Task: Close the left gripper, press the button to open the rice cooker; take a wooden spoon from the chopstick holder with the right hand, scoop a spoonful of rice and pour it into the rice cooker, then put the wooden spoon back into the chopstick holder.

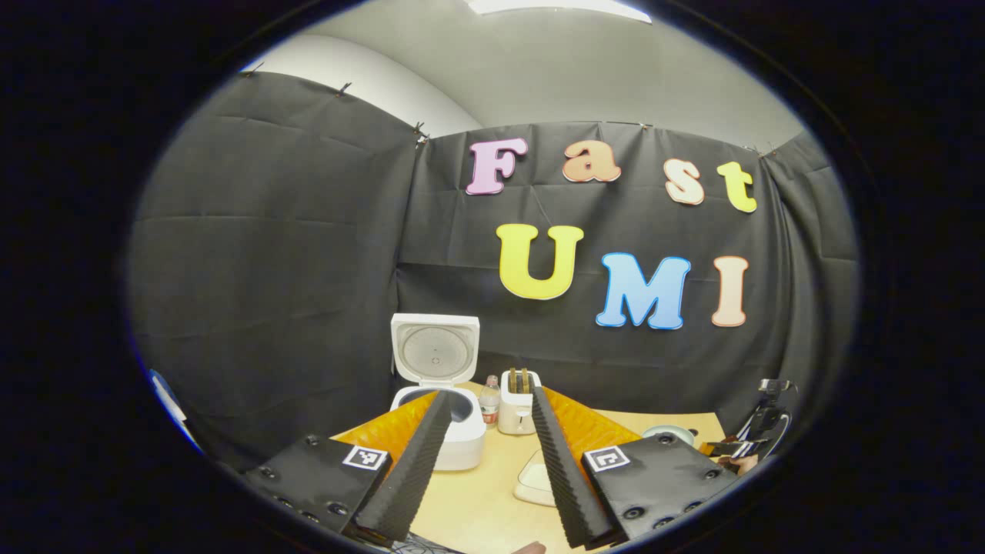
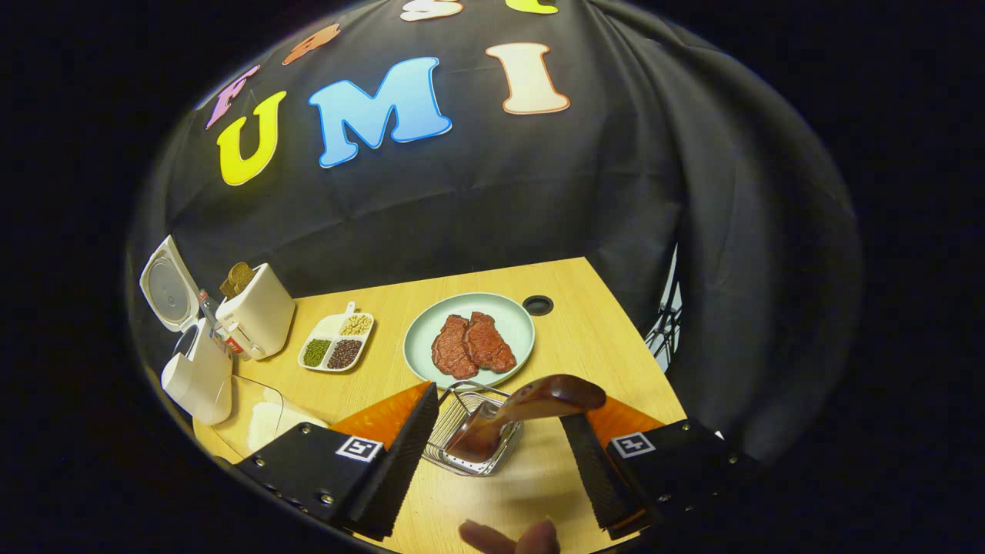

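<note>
Right gripper view, near field: right tool [image 2: 492, 431] open, both fingers spread wide, nothing between them pressed. Two fingertips [image 2: 512, 536] of a person's hand at the bottom edge. Just ahead, between the fingers, one wire-mesh chopstick holder [image 2: 462, 438] stands on the wooden tabletop [image 2: 600, 346]. One wooden spoon [image 2: 531, 408] sits in it, dark glossy brown; long axis runs from lower left in the holder up to the right, rounded bowl end raised toward the right finger. Whether the spoon touches either finger: cannot tell.

Mid field: one round pale-green plate [image 2: 419, 338] with two red meat slabs [image 2: 471, 346] side by side. Left of it, one white divided dish [image 2: 327, 365] holding four lots of grains or beans.

Far left: one white toaster [image 2: 258, 315], one small bottle [image 2: 219, 327], one white rice cooker [image 2: 196, 373], lid [image 2: 165, 285] up.

Left gripper view: left tool [image 1: 481, 462] open, ridged fingers apart, gripping nothing. Between them on the tabletop, one pale flat piece [image 1: 535, 481], identity unclear. Beyond it the rice cooker stands open with its round inner lid plate facing the camera; bottle and toaster stand just right of it.
</note>
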Demonstrator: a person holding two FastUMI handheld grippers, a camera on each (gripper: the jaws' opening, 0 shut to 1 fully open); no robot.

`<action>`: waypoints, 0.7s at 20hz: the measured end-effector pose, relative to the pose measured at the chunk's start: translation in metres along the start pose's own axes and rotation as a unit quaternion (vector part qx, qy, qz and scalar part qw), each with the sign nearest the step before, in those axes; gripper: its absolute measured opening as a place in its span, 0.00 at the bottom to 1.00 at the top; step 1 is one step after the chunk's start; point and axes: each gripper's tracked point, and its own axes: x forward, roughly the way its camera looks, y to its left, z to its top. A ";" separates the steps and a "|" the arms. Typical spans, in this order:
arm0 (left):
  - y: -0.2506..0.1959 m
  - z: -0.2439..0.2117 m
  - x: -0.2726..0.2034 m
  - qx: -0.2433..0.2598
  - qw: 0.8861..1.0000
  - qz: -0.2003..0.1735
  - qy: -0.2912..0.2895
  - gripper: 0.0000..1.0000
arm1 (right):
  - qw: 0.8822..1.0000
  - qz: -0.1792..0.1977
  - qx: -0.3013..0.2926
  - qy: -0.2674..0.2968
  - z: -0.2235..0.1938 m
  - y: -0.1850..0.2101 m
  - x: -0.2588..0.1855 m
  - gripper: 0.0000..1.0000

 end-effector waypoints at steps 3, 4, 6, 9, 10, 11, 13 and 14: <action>0.000 0.002 0.002 -0.004 1.000 -0.002 -0.003 0.72 | 0.999 -0.009 0.002 -0.036 0.022 -0.010 -0.024 0.96; 0.001 0.002 0.004 -0.003 1.000 -0.002 -0.004 0.72 | 0.999 -0.012 -0.002 -0.048 0.030 -0.012 -0.034 0.96; 0.002 0.010 0.006 0.000 1.000 -0.004 -0.015 0.72 | 0.996 -0.003 -0.014 -0.089 0.055 -0.005 -0.063 0.96; 0.007 0.016 0.019 -0.002 1.000 -0.010 -0.026 0.72 | 0.988 0.016 -0.051 -0.148 0.091 0.019 -0.100 0.96; 0.009 0.017 0.025 -0.007 1.000 -0.014 -0.027 0.72 | 0.987 0.023 -0.056 -0.151 0.098 0.028 -0.110 0.96; 0.013 0.017 0.031 -0.012 0.999 -0.018 -0.028 0.72 | 0.985 0.031 -0.054 -0.159 0.106 0.038 -0.122 0.96; 0.024 0.019 0.049 -0.018 0.999 -0.024 -0.031 0.72 | 0.981 0.048 -0.048 -0.180 0.124 0.062 -0.145 0.96; 0.033 0.023 0.061 -0.020 0.999 -0.026 -0.035 0.72 | 0.979 0.051 -0.050 -0.189 0.129 0.074 -0.156 0.95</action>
